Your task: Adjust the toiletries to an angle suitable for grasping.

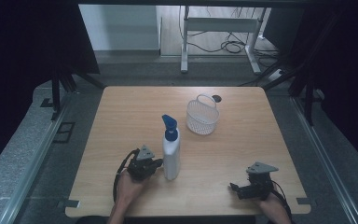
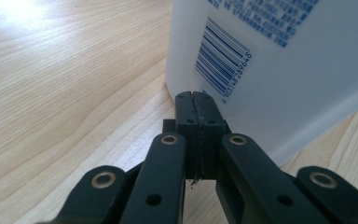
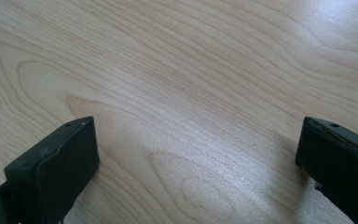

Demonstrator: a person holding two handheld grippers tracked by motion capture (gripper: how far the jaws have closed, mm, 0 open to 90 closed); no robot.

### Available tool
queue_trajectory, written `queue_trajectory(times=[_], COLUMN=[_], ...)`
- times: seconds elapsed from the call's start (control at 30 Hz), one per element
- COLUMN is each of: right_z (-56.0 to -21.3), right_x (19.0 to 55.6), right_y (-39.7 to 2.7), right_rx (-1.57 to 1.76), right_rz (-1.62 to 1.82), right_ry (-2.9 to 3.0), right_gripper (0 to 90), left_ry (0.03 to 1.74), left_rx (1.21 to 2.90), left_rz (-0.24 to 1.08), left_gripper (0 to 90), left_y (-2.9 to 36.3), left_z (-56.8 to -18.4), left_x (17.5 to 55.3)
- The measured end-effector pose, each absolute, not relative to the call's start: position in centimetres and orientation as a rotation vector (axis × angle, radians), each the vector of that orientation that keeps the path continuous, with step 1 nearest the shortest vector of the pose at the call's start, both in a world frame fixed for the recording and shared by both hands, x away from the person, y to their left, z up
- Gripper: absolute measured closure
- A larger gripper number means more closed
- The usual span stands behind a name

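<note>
1. High view — a white bottle with a blue spray cap stands upright near the front middle of the table. The left gripper lies just beside its base, on its left, tips toward it. The right gripper rests well apart near the front right corner. A white basket stands farther back, right of the bottle.

2. Left gripper view — the fingers are pressed flat together with nothing between them, their tips at or almost at the bottle's lower wall just under the barcode; whether they touch it I cannot tell. The wall looks like smooth, glossy plastic, so I judge it slippery, and likely to give a little under a hard squeeze.

3. Right gripper view — the fingers stand wide apart over bare table, holding nothing.

4. Handling, as a judgement: the bottle is tall on a narrow base, so a push low down may slide it and one higher up may tip it. How full it is cannot be told; if full, it is fairly heavy.

5. Where to hold: the fingers must first spread, then close across the narrow sides of the body about mid-height — or at the neck under the cap, where the shoulder stops slipping. The basket looks light and stiff.
</note>
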State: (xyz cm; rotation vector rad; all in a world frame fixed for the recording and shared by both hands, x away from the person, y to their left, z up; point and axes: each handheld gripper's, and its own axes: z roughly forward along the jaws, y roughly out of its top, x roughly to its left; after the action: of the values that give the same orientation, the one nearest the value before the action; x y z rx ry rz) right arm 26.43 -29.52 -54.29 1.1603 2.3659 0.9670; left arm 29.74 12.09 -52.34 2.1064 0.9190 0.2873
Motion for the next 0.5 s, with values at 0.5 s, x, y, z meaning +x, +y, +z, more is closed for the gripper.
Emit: queue_trajectory(times=[0.5], right_z=[-54.3], right_x=[26.4], right_y=[-29.5], right_rx=[1.161], right_rz=[0.967], right_ry=[2.365], right_gripper=[0.0], left_ry=[0.867], left_rx=[2.123], left_rz=[0.259], left_gripper=[89.1], left_y=[10.0], left_z=[-52.4], left_x=[29.8])
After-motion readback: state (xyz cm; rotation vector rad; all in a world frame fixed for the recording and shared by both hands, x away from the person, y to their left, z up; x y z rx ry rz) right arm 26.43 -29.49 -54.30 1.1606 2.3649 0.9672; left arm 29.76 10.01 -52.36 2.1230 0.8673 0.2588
